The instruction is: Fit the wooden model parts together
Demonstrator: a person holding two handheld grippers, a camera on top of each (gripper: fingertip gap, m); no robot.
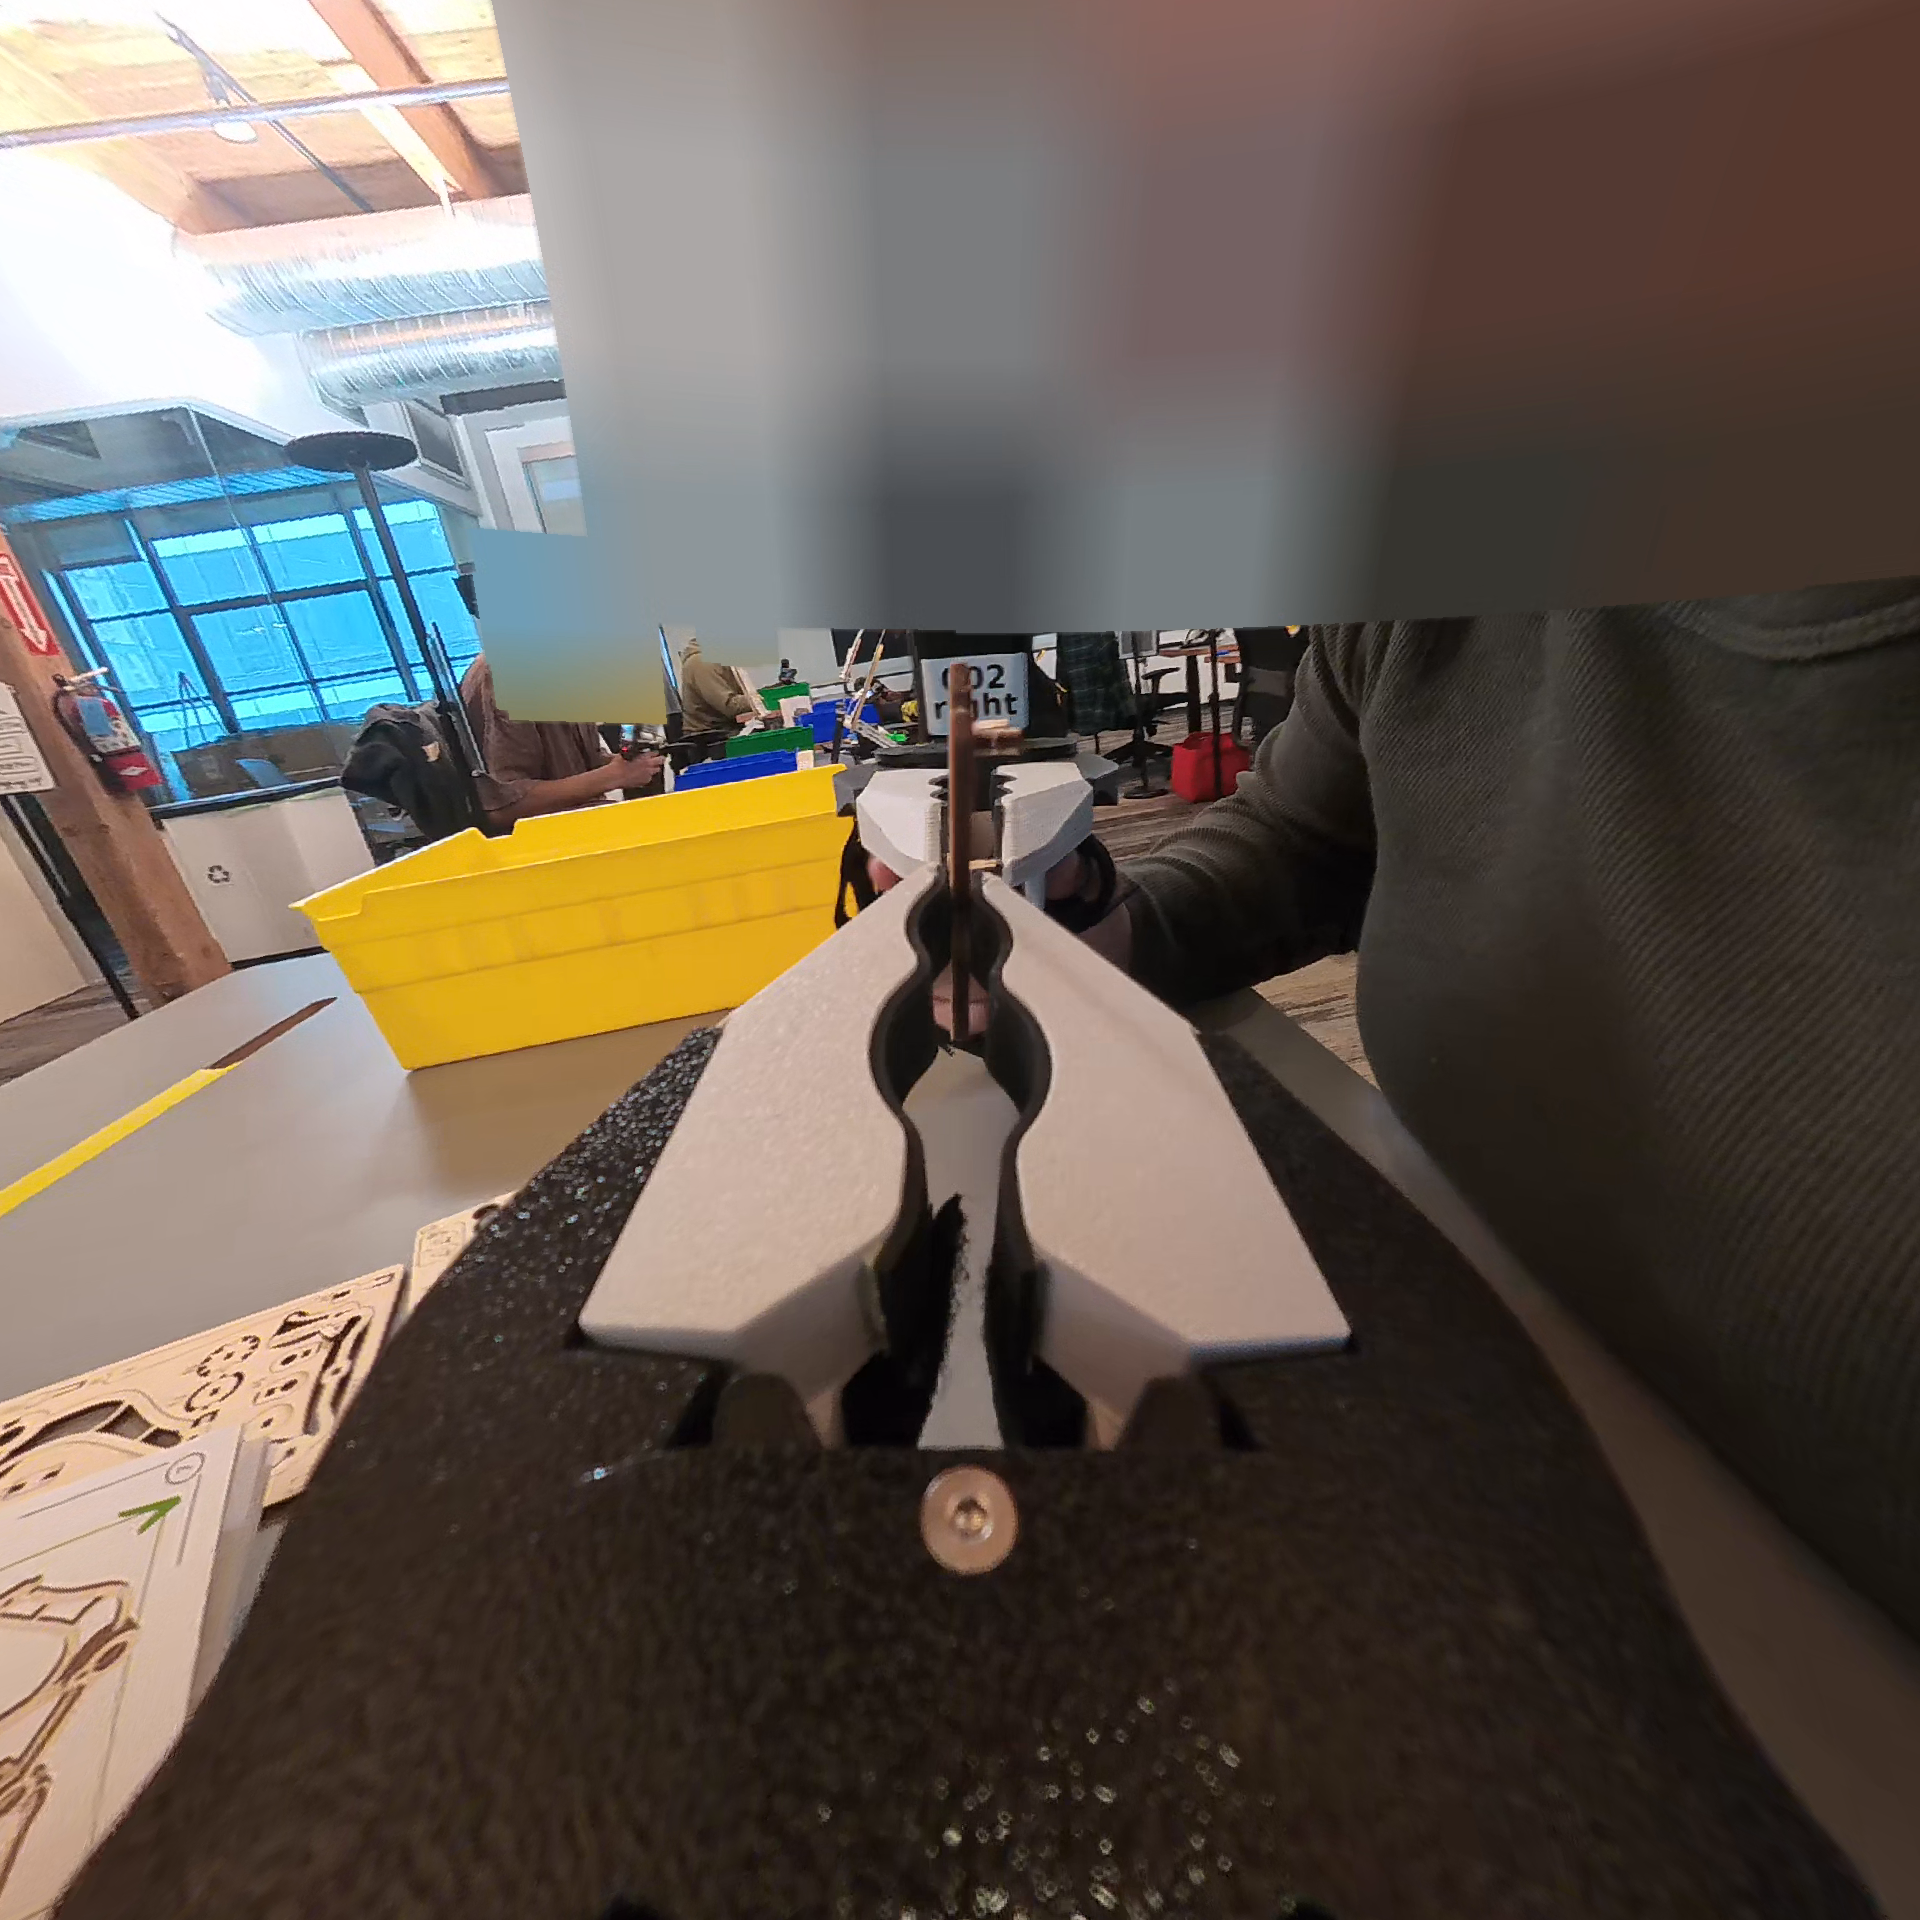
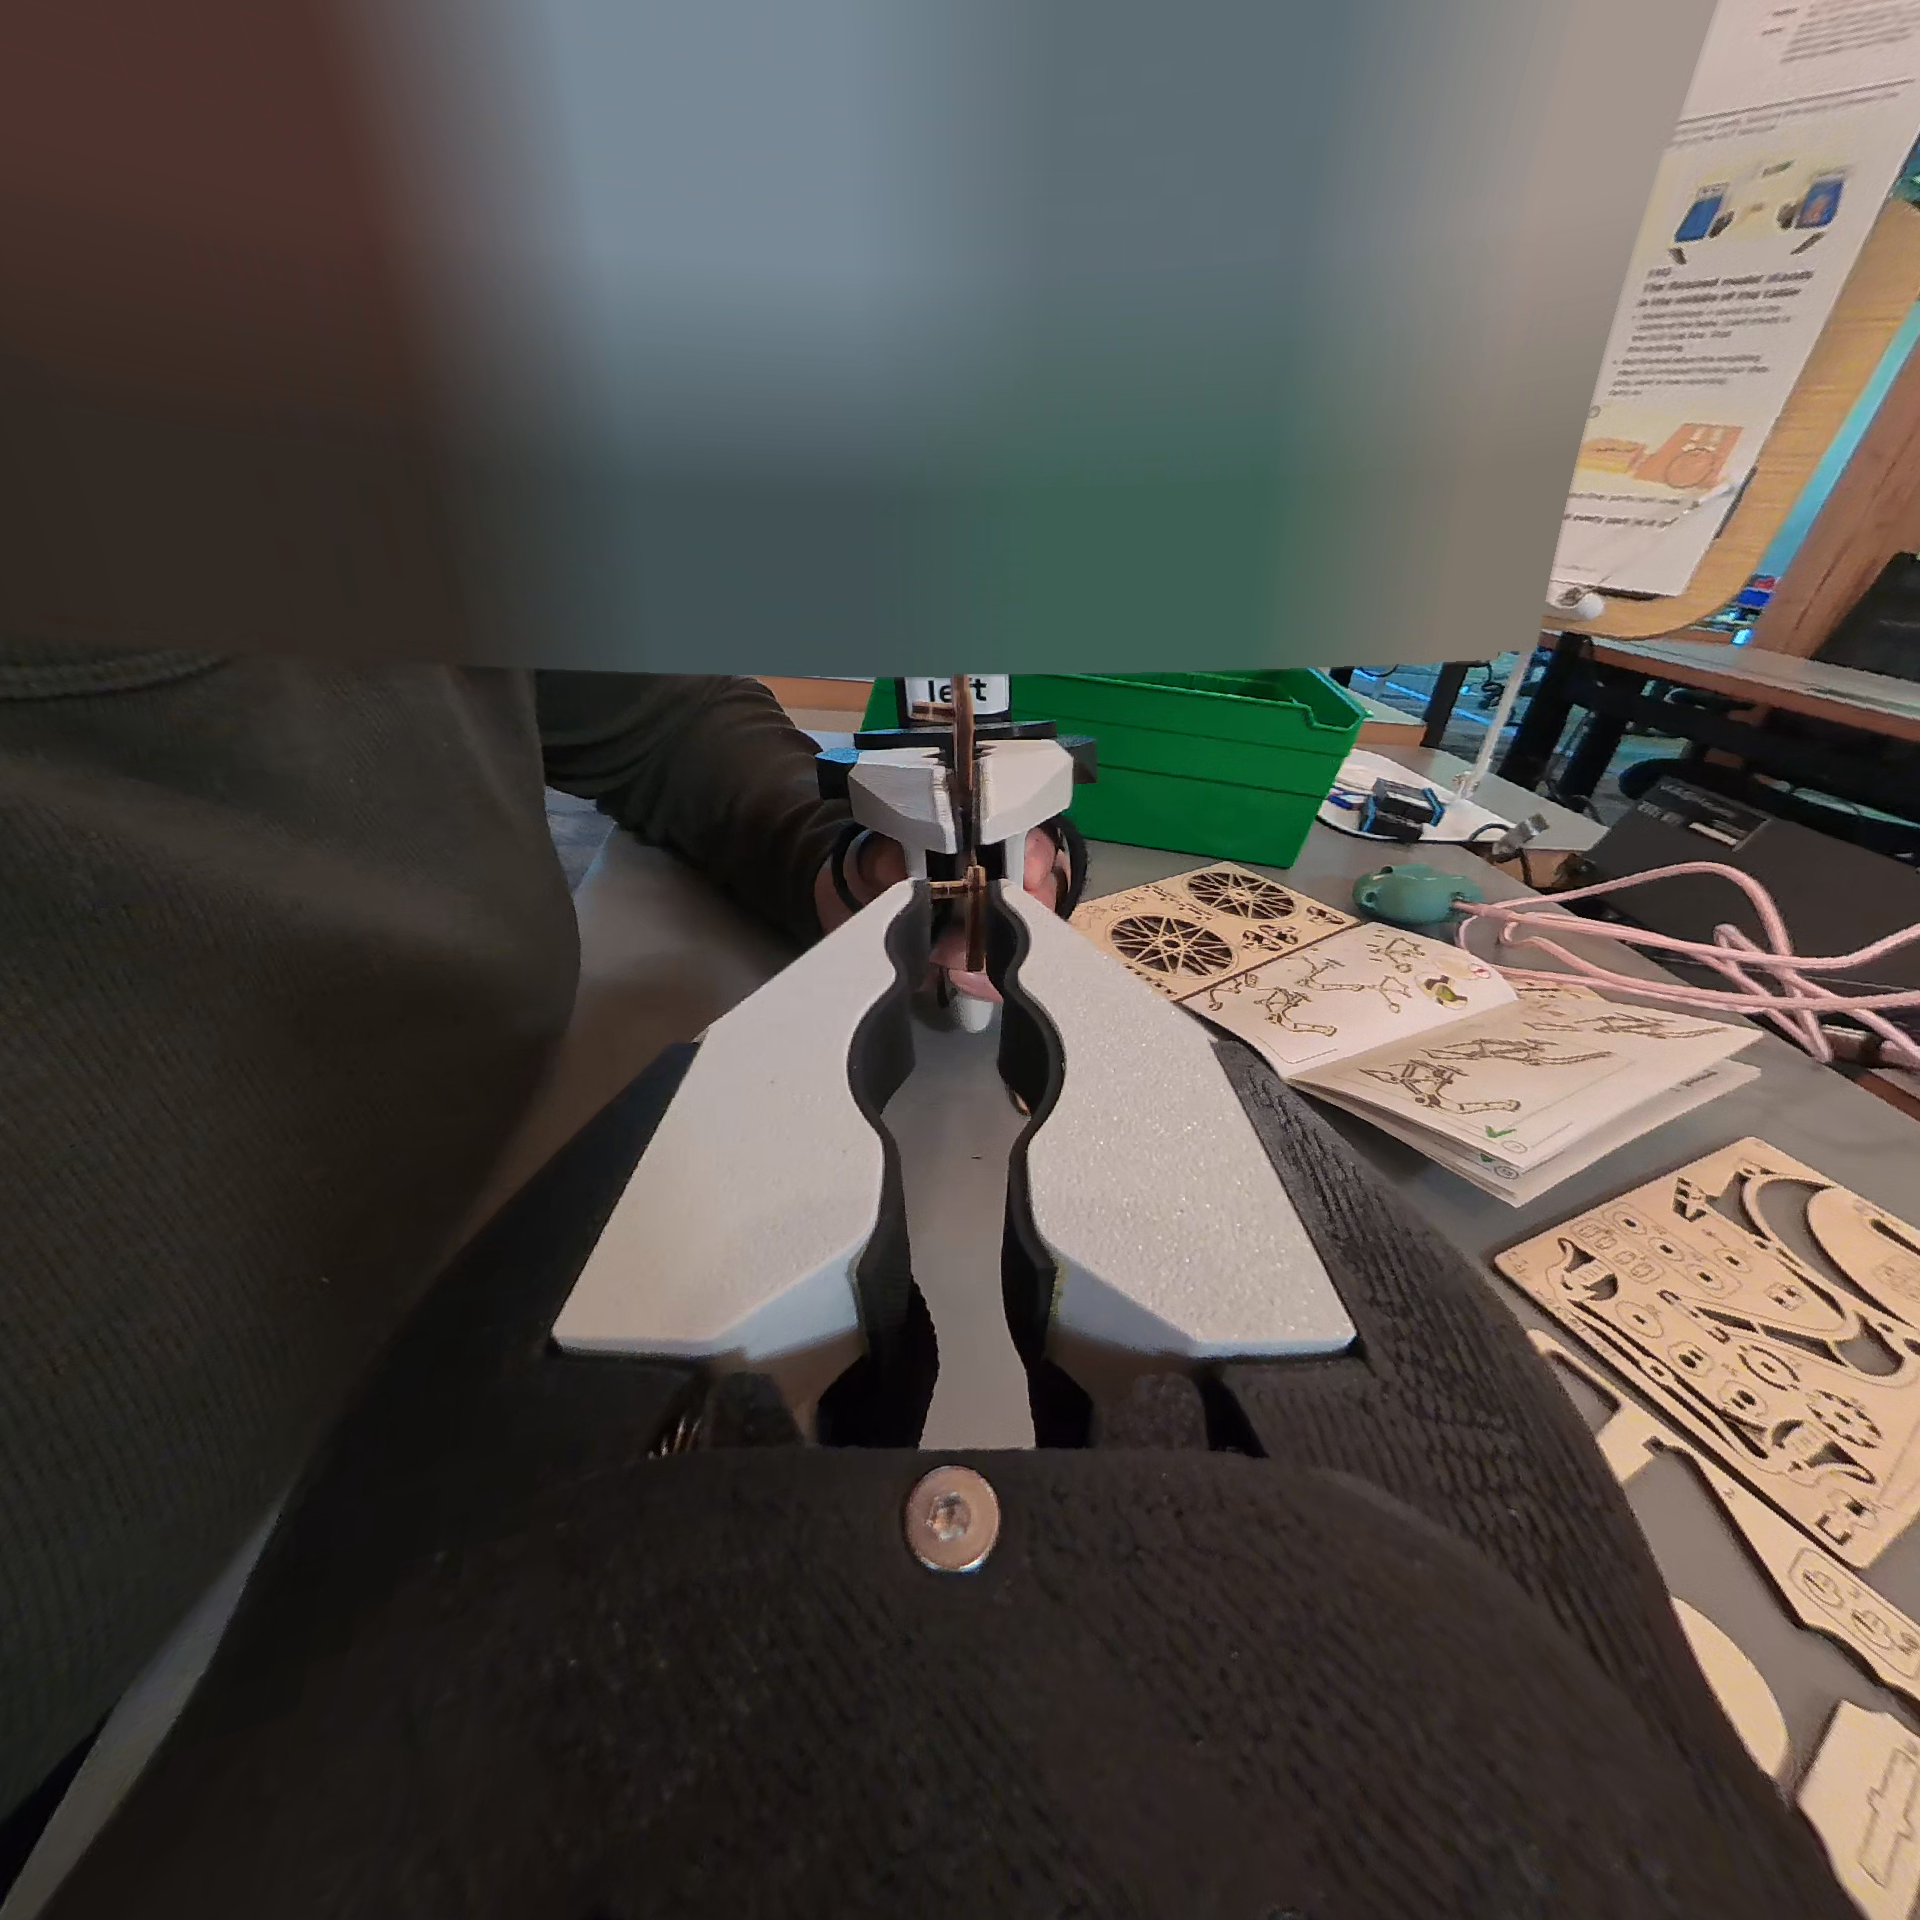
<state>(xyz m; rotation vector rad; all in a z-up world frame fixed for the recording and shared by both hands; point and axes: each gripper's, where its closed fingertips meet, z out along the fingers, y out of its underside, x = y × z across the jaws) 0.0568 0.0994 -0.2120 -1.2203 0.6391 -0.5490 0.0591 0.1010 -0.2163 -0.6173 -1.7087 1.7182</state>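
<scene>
Left claw: the left gripper (image 1: 961,894) fills the near half of its own view, fingertips clenched on the edge of a thin dark wooden plate (image 1: 958,790) that stands upright between them.
Right claw: the right gripper (image 2: 956,888) faces it head-on, tips nearly touching; its fingers (image 2: 902,904) are closed to a narrow gap around a small wooden peg (image 2: 948,886) that crosses the plate.
Task's thing: plate and peg hang in the air between the two claws, above the grey table (image 1: 208,1174).
Done: the peg appears seated through the plate; a second small crosspiece (image 1: 995,734) sits near the plate's top.
Left: most of the kit seems unbuilt; punched sheets (image 2: 1766,1320) and wheel sheets (image 2: 1205,920) lie flat at the right, beside the open instruction booklet (image 2: 1455,1060).
Unclear: whether the peg is pushed fully home.
</scene>
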